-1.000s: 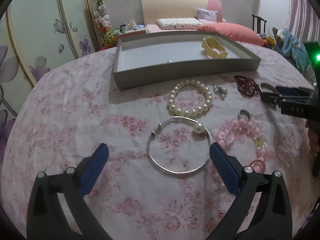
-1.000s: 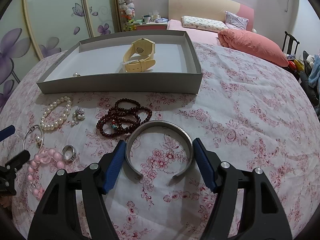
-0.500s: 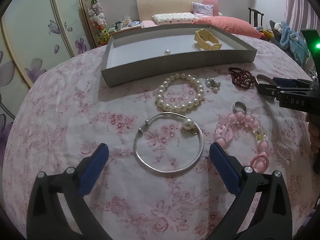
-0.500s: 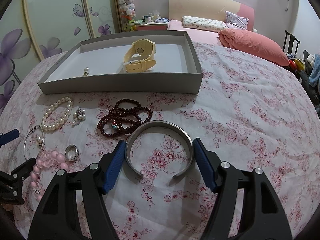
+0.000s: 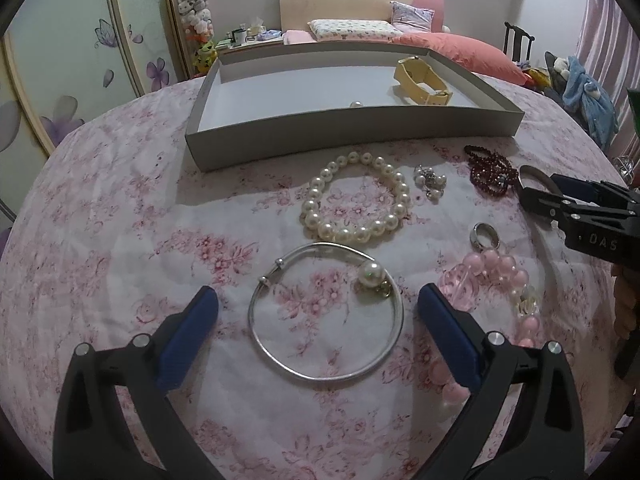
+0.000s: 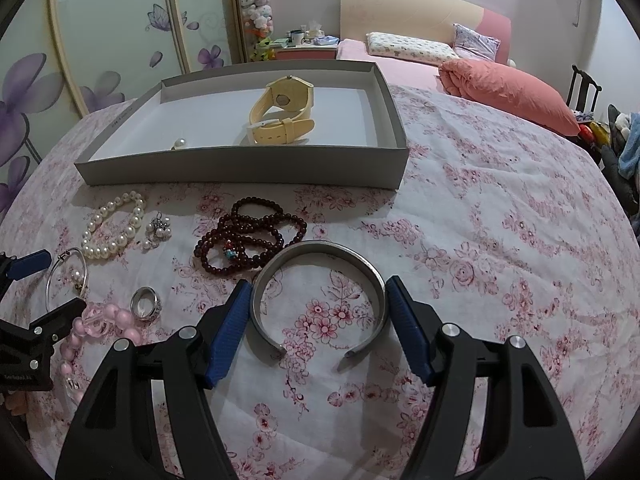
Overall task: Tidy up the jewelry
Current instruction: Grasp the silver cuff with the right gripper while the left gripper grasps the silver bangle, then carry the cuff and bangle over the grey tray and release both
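Observation:
A thin silver bangle with a pearl charm [image 5: 326, 312] lies on the floral cloth between the fingers of my left gripper [image 5: 318, 300], which is open with a gap on each side. My right gripper [image 6: 316, 292] is shut on a wide silver cuff [image 6: 320, 250] that rests on the cloth, a blue pad against each side. A grey tray [image 6: 240, 166] behind holds a yellow watch [image 6: 280, 114] and a small pearl piece [image 6: 180, 143]. Loose on the cloth lie a pearl bracelet [image 5: 356, 196], dark red beads [image 6: 248, 236], a pearl cluster [image 5: 430, 179], a ring [image 5: 486, 235] and pink beads [image 5: 500, 276].
The round table wears a pink floral cloth [image 6: 500, 260], bare on its right half. A bed with pillows [image 6: 412, 50] and an orange quilt [image 6: 508, 90] stands behind. Wardrobe doors with purple flowers [image 6: 100, 40] fill the left. A dark chair [image 6: 586, 88] stands far right.
My left gripper has shifted a little, so the thin bangle now sits centred between its fingers instead of near the right finger. The right gripper and the cuff have not moved.

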`<move>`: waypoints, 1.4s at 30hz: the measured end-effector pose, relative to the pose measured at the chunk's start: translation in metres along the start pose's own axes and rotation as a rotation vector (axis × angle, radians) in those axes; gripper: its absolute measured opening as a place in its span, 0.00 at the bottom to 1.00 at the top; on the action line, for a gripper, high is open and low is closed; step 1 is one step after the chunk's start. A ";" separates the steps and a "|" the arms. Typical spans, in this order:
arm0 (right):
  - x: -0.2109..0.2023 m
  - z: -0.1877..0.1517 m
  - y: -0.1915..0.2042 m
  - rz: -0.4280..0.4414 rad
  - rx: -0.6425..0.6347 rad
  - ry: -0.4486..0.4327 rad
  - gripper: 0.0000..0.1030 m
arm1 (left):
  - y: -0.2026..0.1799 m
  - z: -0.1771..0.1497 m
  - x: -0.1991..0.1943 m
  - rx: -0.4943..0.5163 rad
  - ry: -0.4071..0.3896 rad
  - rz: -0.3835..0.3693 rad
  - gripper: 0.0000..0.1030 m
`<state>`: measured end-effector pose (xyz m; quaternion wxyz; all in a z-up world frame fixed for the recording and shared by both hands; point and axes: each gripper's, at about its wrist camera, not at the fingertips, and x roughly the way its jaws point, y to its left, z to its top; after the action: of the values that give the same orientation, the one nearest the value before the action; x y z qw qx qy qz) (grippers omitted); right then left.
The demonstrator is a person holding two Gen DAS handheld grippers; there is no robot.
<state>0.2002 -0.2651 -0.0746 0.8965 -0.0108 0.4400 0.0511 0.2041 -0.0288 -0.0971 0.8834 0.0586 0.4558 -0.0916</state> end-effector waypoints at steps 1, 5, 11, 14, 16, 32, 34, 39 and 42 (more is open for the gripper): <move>0.000 0.001 0.001 0.000 0.000 0.000 0.66 | -0.001 0.000 0.000 0.001 -0.001 -0.001 0.91; 0.000 0.002 0.001 0.000 0.000 0.002 0.66 | -0.008 0.004 -0.004 0.021 -0.011 -0.012 0.73; 0.000 -0.001 -0.001 0.001 0.004 0.012 0.66 | -0.008 0.002 -0.006 0.023 -0.018 -0.013 0.69; -0.001 -0.003 -0.003 0.001 0.007 0.006 0.66 | -0.005 0.001 -0.007 0.014 -0.016 -0.016 0.69; -0.002 -0.005 -0.003 0.003 0.014 -0.007 0.66 | -0.003 0.001 -0.008 0.009 -0.022 -0.019 0.69; -0.024 -0.007 0.004 0.061 0.037 -0.128 0.66 | 0.008 0.004 -0.030 -0.028 -0.137 -0.011 0.69; -0.030 -0.007 0.008 0.058 0.035 -0.153 0.66 | 0.010 0.006 -0.035 -0.037 -0.160 0.006 0.69; -0.053 -0.006 0.022 0.033 0.009 -0.252 0.66 | 0.015 0.010 -0.046 -0.062 -0.220 0.041 0.69; -0.068 -0.005 0.031 0.019 -0.011 -0.319 0.66 | 0.016 0.013 -0.054 -0.079 -0.260 0.061 0.69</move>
<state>0.1515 -0.2405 -0.0230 0.9544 -0.0034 0.2917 0.0629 0.1874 -0.0102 -0.0450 0.9391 0.0251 0.3386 -0.0534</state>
